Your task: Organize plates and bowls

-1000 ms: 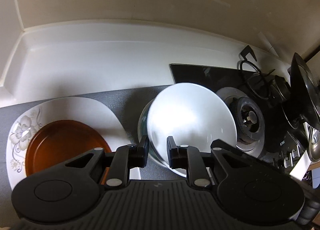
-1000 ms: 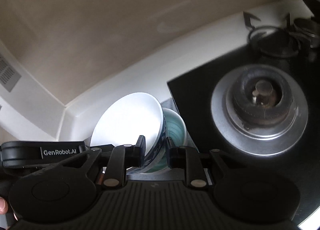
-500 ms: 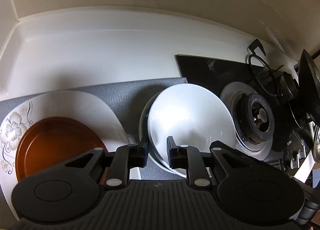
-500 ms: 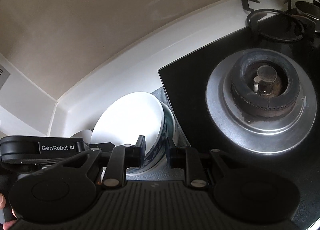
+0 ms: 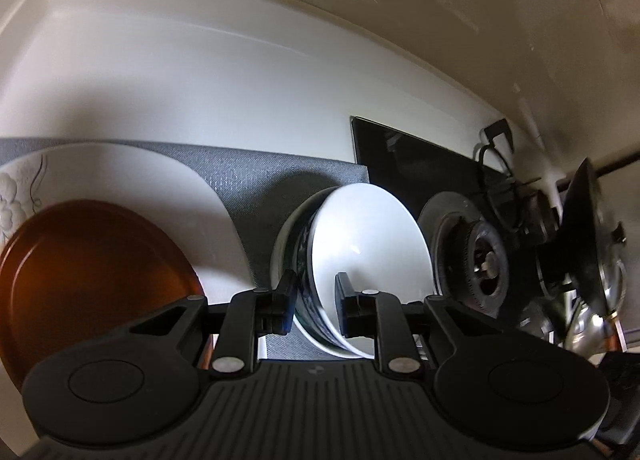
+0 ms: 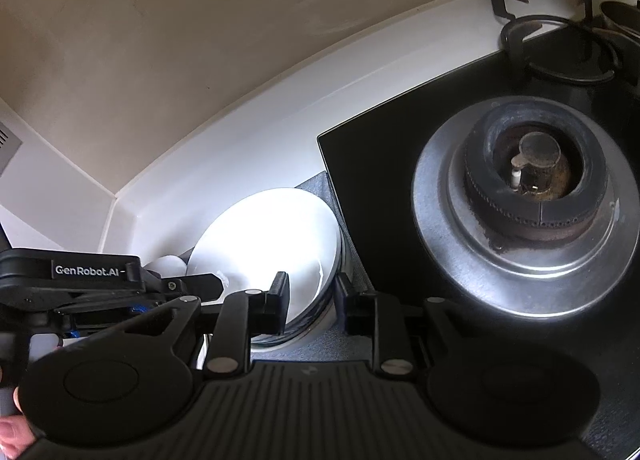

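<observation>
Grey matting [image 5: 256, 176] covers the table beside a gas burner [image 6: 532, 176]. Both the left gripper [image 5: 316, 296] and right gripper [image 6: 310, 294] straddle the white bowl's [image 5: 368, 244] rim, jaws narrow, bowl nested in another bowl [image 5: 286, 244].
</observation>
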Available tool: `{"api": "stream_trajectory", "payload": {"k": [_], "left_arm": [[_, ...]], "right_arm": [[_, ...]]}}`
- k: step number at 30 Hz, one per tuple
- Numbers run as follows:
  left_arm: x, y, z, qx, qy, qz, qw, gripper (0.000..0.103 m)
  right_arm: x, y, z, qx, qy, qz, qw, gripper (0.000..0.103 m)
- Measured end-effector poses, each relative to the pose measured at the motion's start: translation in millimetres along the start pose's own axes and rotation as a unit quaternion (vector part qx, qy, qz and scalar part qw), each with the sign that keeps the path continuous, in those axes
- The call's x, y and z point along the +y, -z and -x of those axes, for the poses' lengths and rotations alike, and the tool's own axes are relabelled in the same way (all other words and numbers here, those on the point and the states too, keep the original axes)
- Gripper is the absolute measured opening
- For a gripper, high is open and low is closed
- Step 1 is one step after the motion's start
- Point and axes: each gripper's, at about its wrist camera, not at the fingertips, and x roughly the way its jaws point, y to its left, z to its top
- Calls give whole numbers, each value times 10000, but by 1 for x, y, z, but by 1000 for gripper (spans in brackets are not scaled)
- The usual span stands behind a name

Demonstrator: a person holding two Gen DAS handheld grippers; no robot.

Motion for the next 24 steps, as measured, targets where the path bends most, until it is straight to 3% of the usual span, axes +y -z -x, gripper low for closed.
{"api": "stream_trajectory", "payload": {"k": [7,13,17,24], "left_arm": [[1,-5,14,-198,-112,-217,9995,21],[-3,-14,0,-32,-200,-358,9992,22],[-10,-19,-9,-48,-340,-608,9976,30],[-16,-16,-31,219,-654,-865,9939,30]], "right_arm": [[-8,2,13,-116,-168,-138,9997,31],[-23,3,15,-64,-216,-436,9988,59],[-26,6,13,-35,-427,-577,9974,73],[-30,5,-10,129,-486,-1005,9937,74]]}}
